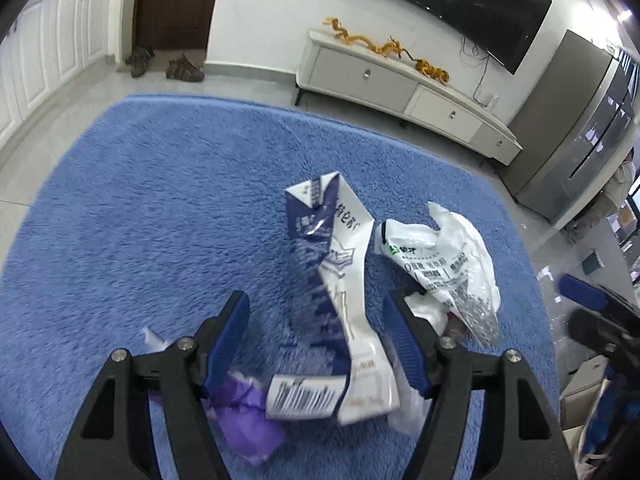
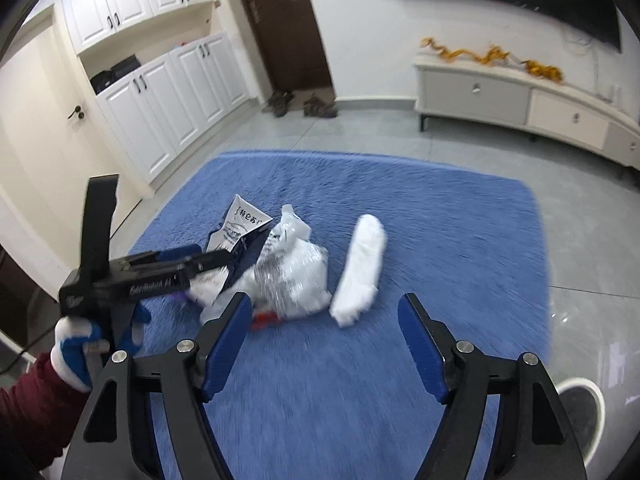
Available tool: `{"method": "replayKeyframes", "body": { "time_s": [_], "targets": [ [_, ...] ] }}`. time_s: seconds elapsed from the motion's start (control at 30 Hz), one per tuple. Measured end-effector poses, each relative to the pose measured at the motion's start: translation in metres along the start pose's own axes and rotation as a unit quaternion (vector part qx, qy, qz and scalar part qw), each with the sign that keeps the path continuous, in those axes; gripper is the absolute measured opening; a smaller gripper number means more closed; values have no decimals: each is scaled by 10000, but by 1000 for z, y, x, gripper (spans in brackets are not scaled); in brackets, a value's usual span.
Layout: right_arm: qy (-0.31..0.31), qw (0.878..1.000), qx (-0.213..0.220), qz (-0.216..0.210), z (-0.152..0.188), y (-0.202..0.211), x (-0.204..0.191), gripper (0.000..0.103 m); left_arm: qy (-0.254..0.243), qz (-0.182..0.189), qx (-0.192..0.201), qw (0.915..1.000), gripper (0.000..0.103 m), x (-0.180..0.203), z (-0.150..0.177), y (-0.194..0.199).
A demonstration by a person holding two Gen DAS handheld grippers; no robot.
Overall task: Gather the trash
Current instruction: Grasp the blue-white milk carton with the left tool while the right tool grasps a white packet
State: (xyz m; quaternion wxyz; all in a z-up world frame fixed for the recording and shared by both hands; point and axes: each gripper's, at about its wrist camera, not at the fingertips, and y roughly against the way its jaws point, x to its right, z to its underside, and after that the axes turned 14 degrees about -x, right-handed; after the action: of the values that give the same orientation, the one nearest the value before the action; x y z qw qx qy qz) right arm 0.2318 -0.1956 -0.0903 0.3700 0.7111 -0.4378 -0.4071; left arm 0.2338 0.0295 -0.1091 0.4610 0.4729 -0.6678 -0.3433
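A blue-and-white wrapper (image 1: 340,280) lies on the blue rug (image 1: 140,220), reaching up between the fingers of my left gripper (image 1: 316,308), which is open around it. Beside it are a crumpled white plastic bag (image 1: 452,256) and a purple scrap (image 1: 244,420). In the right wrist view the same wrapper (image 2: 240,228), the bag (image 2: 292,268), a white roll (image 2: 360,268) and a small red scrap (image 2: 266,318) lie ahead of my right gripper (image 2: 324,312), which is open and empty. The left gripper (image 2: 176,264) shows there over the pile.
A white TV cabinet (image 1: 400,84) with gold ornaments stands against the far wall under a TV (image 1: 460,0). Shoes (image 2: 300,104) sit by a brown door. White cupboards (image 2: 160,96) line the left. A round white object (image 2: 580,404) sits at the right on the tiled floor.
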Motion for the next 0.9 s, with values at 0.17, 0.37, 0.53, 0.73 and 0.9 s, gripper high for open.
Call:
{"method": "replayKeyframes", "body": {
  "time_s": [0.17,0.37,0.53,0.73,0.9],
  "targets": [
    [-90,9986,-295,-429,-32,-55,-2,75,-131,-27,-110,9999,66,4,-11,-11],
    [-292,9952,-455,-821,-44,-94,2,52,-194,-112,-30,9997,41,8,-13,-13],
    [-250,9956,-265,-867,-36,-87,0,31,-139,-23,118,9998,36,7,-9,-4],
    [-196,9971,187,-712,-18,-43,-5,28,-157,222,464,9986,36,8,7,29],
    [-170,9963,554,-634,13,2,-10,28,-277,328,889,9951,36,10,29,76]
  ]
}}
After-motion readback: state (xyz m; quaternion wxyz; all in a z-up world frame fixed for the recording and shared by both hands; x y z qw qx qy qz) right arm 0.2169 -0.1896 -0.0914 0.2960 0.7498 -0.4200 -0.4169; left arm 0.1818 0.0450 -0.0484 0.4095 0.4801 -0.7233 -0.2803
